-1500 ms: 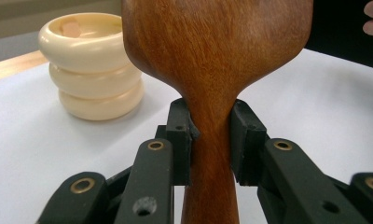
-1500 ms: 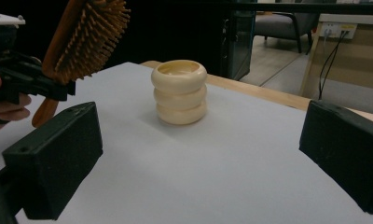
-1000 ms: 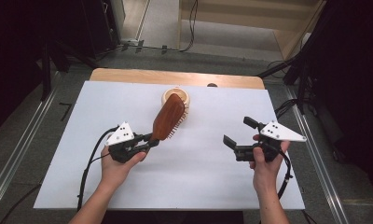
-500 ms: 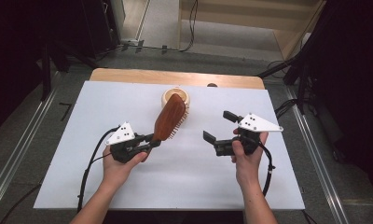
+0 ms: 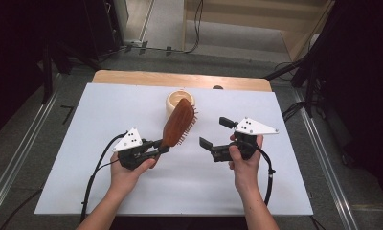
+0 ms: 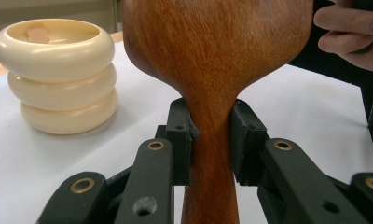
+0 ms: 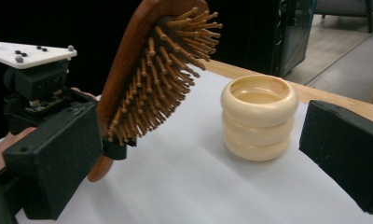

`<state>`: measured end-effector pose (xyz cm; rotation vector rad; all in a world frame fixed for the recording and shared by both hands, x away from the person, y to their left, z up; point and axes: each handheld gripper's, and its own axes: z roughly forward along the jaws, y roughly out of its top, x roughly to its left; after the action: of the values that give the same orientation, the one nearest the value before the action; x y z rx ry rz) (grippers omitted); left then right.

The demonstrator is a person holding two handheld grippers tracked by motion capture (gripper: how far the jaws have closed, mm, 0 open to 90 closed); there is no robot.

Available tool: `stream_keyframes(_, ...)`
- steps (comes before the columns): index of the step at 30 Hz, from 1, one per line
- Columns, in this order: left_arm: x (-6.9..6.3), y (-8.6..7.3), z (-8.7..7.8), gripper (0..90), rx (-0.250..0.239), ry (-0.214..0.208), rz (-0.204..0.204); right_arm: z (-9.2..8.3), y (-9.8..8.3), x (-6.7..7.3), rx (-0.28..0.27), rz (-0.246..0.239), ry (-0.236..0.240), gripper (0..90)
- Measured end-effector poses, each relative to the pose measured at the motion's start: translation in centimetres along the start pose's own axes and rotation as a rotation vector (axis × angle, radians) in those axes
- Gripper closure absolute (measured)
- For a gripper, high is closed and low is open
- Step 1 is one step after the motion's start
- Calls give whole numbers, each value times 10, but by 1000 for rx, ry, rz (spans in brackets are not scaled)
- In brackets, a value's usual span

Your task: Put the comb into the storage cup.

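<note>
My left gripper [image 5: 161,149] is shut on the narrow neck of a brown wooden hairbrush [image 5: 179,122], holding it up off the white table with its wooden bristles turned to the right. In the left gripper view the pads [image 6: 181,140] press on both sides of the hairbrush [image 6: 212,56] neck. My right gripper [image 5: 213,133] stands open just right of the bristles, with nothing between its jaws. In the right gripper view the hairbrush [image 7: 152,79] and the left gripper [image 7: 40,93] sit left of centre, between the wide-apart black jaws.
A cream ribbed cup [image 5: 179,99] stands on the white table sheet [image 5: 108,105] just behind the brush head; the cup [image 7: 259,116] is apart from the bristles. A wooden table edge [image 5: 132,76] runs along the back. Cables trail from both grippers toward the front.
My right hand has moved left across the table, bringing its open gripper close to the brush's bristles. The left gripper and the brush have stayed put.
</note>
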<state>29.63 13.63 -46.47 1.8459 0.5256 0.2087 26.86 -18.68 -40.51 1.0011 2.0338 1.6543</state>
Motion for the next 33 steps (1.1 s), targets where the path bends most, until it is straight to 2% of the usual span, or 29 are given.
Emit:
stream_keyframes(8, -8, -6, 10, 729, -5, -23, -14, 7, 1, 11, -5, 33, 39, 0)
stream_keyframes(17, -17, -8, 18, 729, -6, -8, -2, 14, -1, 17, -3, 66, 69, 0)
stream_keyframes(25, -26, -10, 25, 729, -11, -6, 11, 21, -3, 23, 18, 100, 68, 0)
stream_keyframes(33, -28, -12, 26, 728, -18, 5, -1, 26, -4, 27, 23, 130, 46, 0)
